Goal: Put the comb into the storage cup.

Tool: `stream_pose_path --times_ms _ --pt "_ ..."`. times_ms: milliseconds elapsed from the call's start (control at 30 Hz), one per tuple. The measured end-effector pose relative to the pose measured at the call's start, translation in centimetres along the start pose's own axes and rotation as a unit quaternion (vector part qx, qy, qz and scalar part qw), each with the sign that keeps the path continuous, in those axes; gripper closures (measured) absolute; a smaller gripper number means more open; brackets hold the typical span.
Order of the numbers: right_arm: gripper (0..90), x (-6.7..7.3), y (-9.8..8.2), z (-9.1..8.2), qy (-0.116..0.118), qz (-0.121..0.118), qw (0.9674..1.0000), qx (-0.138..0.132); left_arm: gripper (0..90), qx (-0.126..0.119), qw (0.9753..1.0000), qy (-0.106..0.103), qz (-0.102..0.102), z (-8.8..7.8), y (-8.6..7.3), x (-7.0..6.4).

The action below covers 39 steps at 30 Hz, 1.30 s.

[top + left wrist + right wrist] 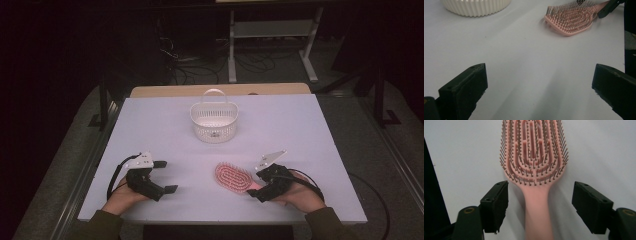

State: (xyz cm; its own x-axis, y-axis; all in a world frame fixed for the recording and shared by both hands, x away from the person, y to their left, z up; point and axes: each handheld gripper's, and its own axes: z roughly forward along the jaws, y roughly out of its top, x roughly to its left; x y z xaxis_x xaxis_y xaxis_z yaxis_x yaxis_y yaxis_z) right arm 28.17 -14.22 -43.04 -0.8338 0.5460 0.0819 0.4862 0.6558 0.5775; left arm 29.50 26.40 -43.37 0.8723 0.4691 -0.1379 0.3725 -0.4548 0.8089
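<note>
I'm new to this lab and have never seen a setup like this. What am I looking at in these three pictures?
A person sits at a white table holding a hand-operated two-jaw gripper in each hand. The high view looks down from above. The other two come from cameras riding on each gripper, looking along its black jaws. On the table lie a pink hairbrush, bristles up, and a white slotted basket farther back. The left gripper rests open over bare table. The right gripper has its jaws on either side of the brush handle, with gaps showing, so nothing is held yet.
</note>
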Motion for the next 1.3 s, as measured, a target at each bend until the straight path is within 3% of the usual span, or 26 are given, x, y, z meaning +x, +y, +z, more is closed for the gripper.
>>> stream_pose_path --times_ms 767,1300 --pt "50.5 0.09 -0.19 0.34 0.013 -0.015 0.9993 0.030 0.1 0.000 1.0000 0.000 -0.001 0.04 -0.03 0.02" --pt "60.4 0.16 -0.15 0.39 -0.001 -0.029 0.9990 0.034 0.1 0.000 1.0000 0.001 0.000 0.01 -0.02 0.04"
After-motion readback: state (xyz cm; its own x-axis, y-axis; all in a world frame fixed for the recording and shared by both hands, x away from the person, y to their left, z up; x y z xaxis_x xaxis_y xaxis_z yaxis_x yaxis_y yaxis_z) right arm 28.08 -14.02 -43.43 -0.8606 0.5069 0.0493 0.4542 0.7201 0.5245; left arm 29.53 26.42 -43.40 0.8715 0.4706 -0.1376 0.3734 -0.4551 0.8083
